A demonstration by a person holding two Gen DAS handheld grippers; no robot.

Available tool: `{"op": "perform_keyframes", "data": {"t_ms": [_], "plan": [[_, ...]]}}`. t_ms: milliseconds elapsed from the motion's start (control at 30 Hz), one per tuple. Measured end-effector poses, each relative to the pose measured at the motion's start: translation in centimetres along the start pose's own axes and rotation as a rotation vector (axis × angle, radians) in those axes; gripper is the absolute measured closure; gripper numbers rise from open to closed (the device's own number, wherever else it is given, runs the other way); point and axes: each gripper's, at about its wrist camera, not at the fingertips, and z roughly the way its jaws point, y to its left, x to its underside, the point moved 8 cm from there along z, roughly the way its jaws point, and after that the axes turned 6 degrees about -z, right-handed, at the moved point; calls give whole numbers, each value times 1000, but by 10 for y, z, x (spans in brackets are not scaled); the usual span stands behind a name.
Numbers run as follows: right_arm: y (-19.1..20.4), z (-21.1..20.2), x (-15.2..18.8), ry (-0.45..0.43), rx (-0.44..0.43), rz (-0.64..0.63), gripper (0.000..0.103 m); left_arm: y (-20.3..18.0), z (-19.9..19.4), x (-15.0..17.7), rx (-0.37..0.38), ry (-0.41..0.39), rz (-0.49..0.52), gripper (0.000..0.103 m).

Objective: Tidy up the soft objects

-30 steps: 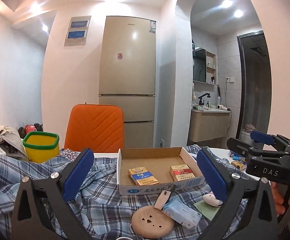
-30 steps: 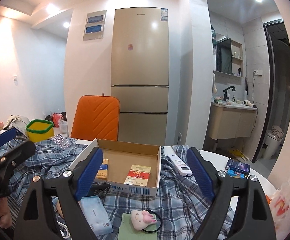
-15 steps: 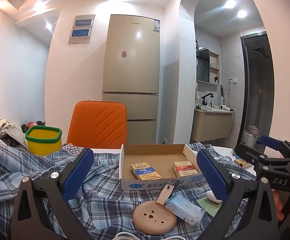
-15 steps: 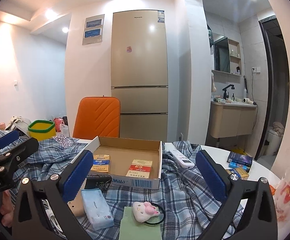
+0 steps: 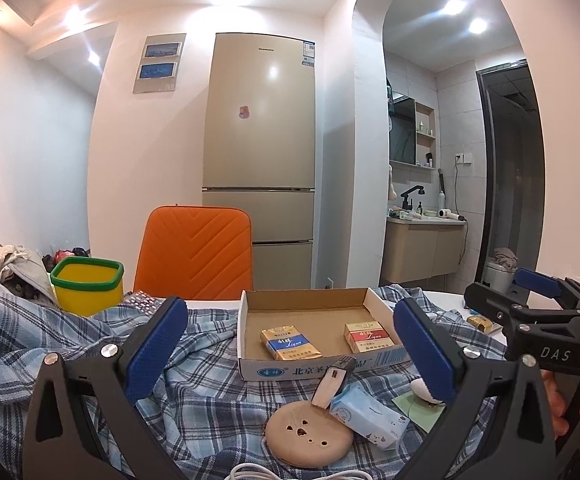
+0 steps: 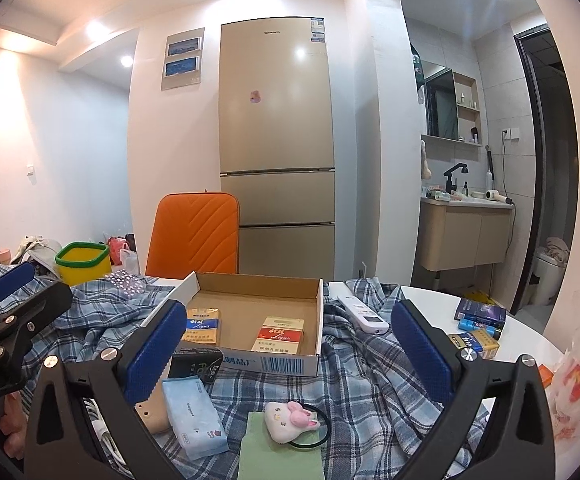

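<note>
A blue plaid shirt [image 5: 70, 344] lies crumpled over the table. On it, close in front, are a pale blue tissue pack [image 6: 194, 416], a small white and pink plush bunny on a black hair tie [image 6: 290, 424] and a green pad [image 6: 282, 452]. A shallow cardboard box [image 6: 266, 364] behind them holds two cigarette packs. My left gripper [image 5: 290, 350] is open above the shirt, nothing between its blue pads. My right gripper [image 6: 288, 344] is wide open over the bunny and box front, gripping nothing.
A round tan disc [image 5: 307, 436] and a tan stick lie by the tissue pack. A white remote [image 6: 363, 312] and small boxes [image 6: 479, 314] sit at the right. A yellow bin [image 5: 88, 286] and an orange chair [image 5: 196, 252] stand behind the table.
My right gripper's jaws have spread wider than a second ago, and its view has shifted slightly. The left gripper stays open and almost still.
</note>
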Motion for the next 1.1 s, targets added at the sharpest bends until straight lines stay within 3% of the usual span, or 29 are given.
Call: {"op": "perform_keyframes", "data": {"t_ms": [1100], "plan": [[-4,22,13,123,-16,-15,0,-5,11,9,3,94,31,0]]}}
